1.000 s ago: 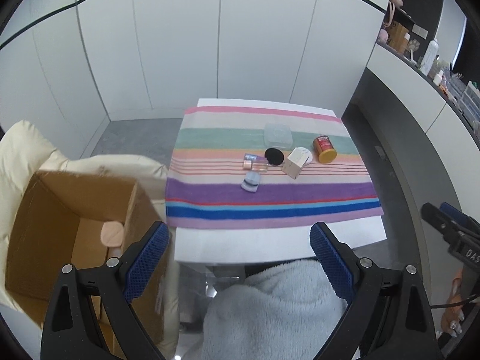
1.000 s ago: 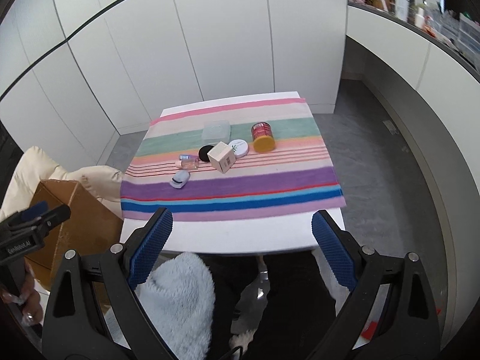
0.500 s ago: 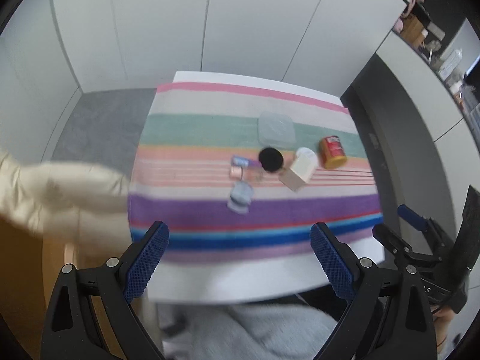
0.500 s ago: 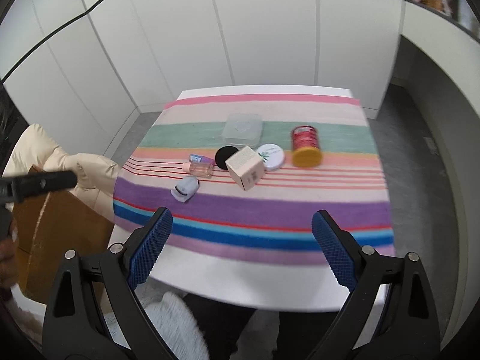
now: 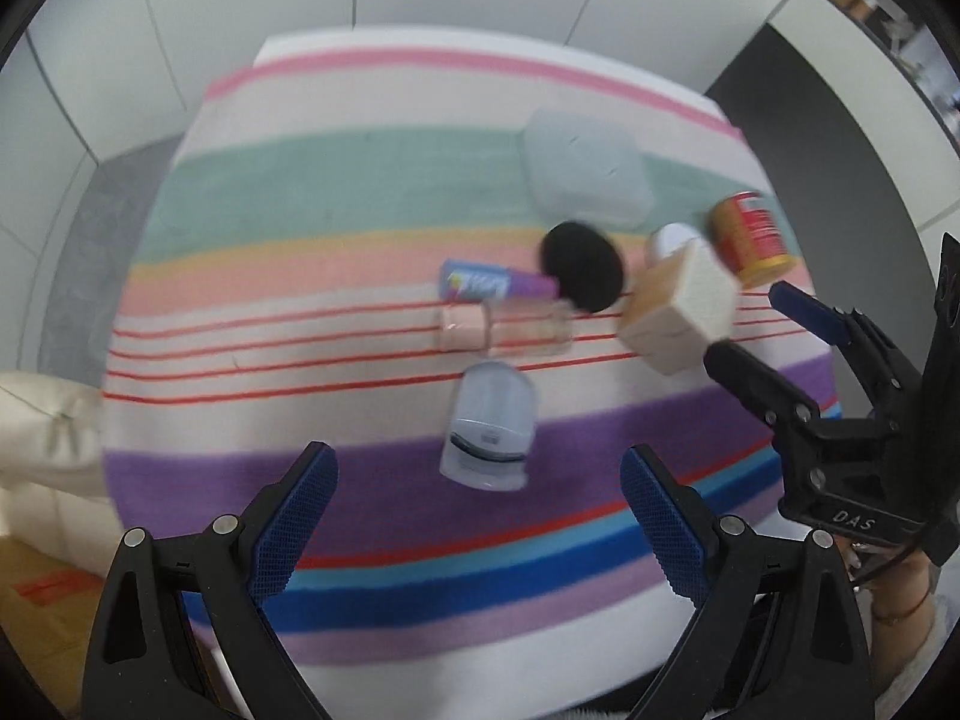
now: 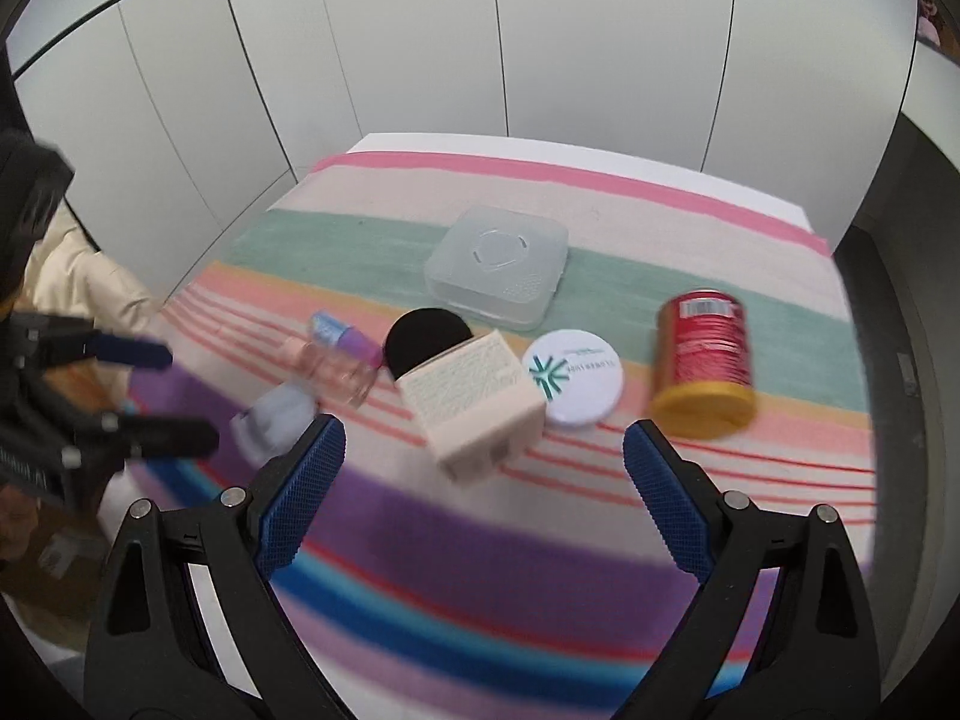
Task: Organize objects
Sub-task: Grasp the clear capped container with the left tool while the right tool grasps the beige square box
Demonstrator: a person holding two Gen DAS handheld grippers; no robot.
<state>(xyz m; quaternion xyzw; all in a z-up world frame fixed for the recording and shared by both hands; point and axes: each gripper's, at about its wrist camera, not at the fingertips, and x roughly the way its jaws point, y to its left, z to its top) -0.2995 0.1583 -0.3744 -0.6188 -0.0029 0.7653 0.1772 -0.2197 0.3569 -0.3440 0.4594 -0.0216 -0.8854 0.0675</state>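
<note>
On a striped cloth (image 5: 336, 198) (image 6: 336, 240) lie several small items. Nearest my left gripper (image 5: 477, 516) is a pale blue clear case (image 5: 489, 426), just beyond its open, empty jaws. Past it lie a pink bottle (image 5: 504, 327), a purple tube (image 5: 492, 285), a black disc (image 5: 582, 267) and a clear lidded box (image 5: 585, 174). My right gripper (image 6: 480, 483) is open and empty too, hovering before a beige carton (image 6: 471, 399). A white round compact (image 6: 573, 375) and a red can (image 6: 705, 360) with a yellow lid lie to its right.
White cupboard doors stand behind the table. A cream padded jacket (image 5: 42, 426) lies off the table's left edge, over a brown cardboard box (image 5: 42, 606). A grey floor strip runs along the right. The cloth's near purple and blue stripes bear nothing.
Both grippers have dropped and moved in over the table, so the items look much larger. The cardboard box and the fluffy garment have slid out of view. Jaws stayed open.
</note>
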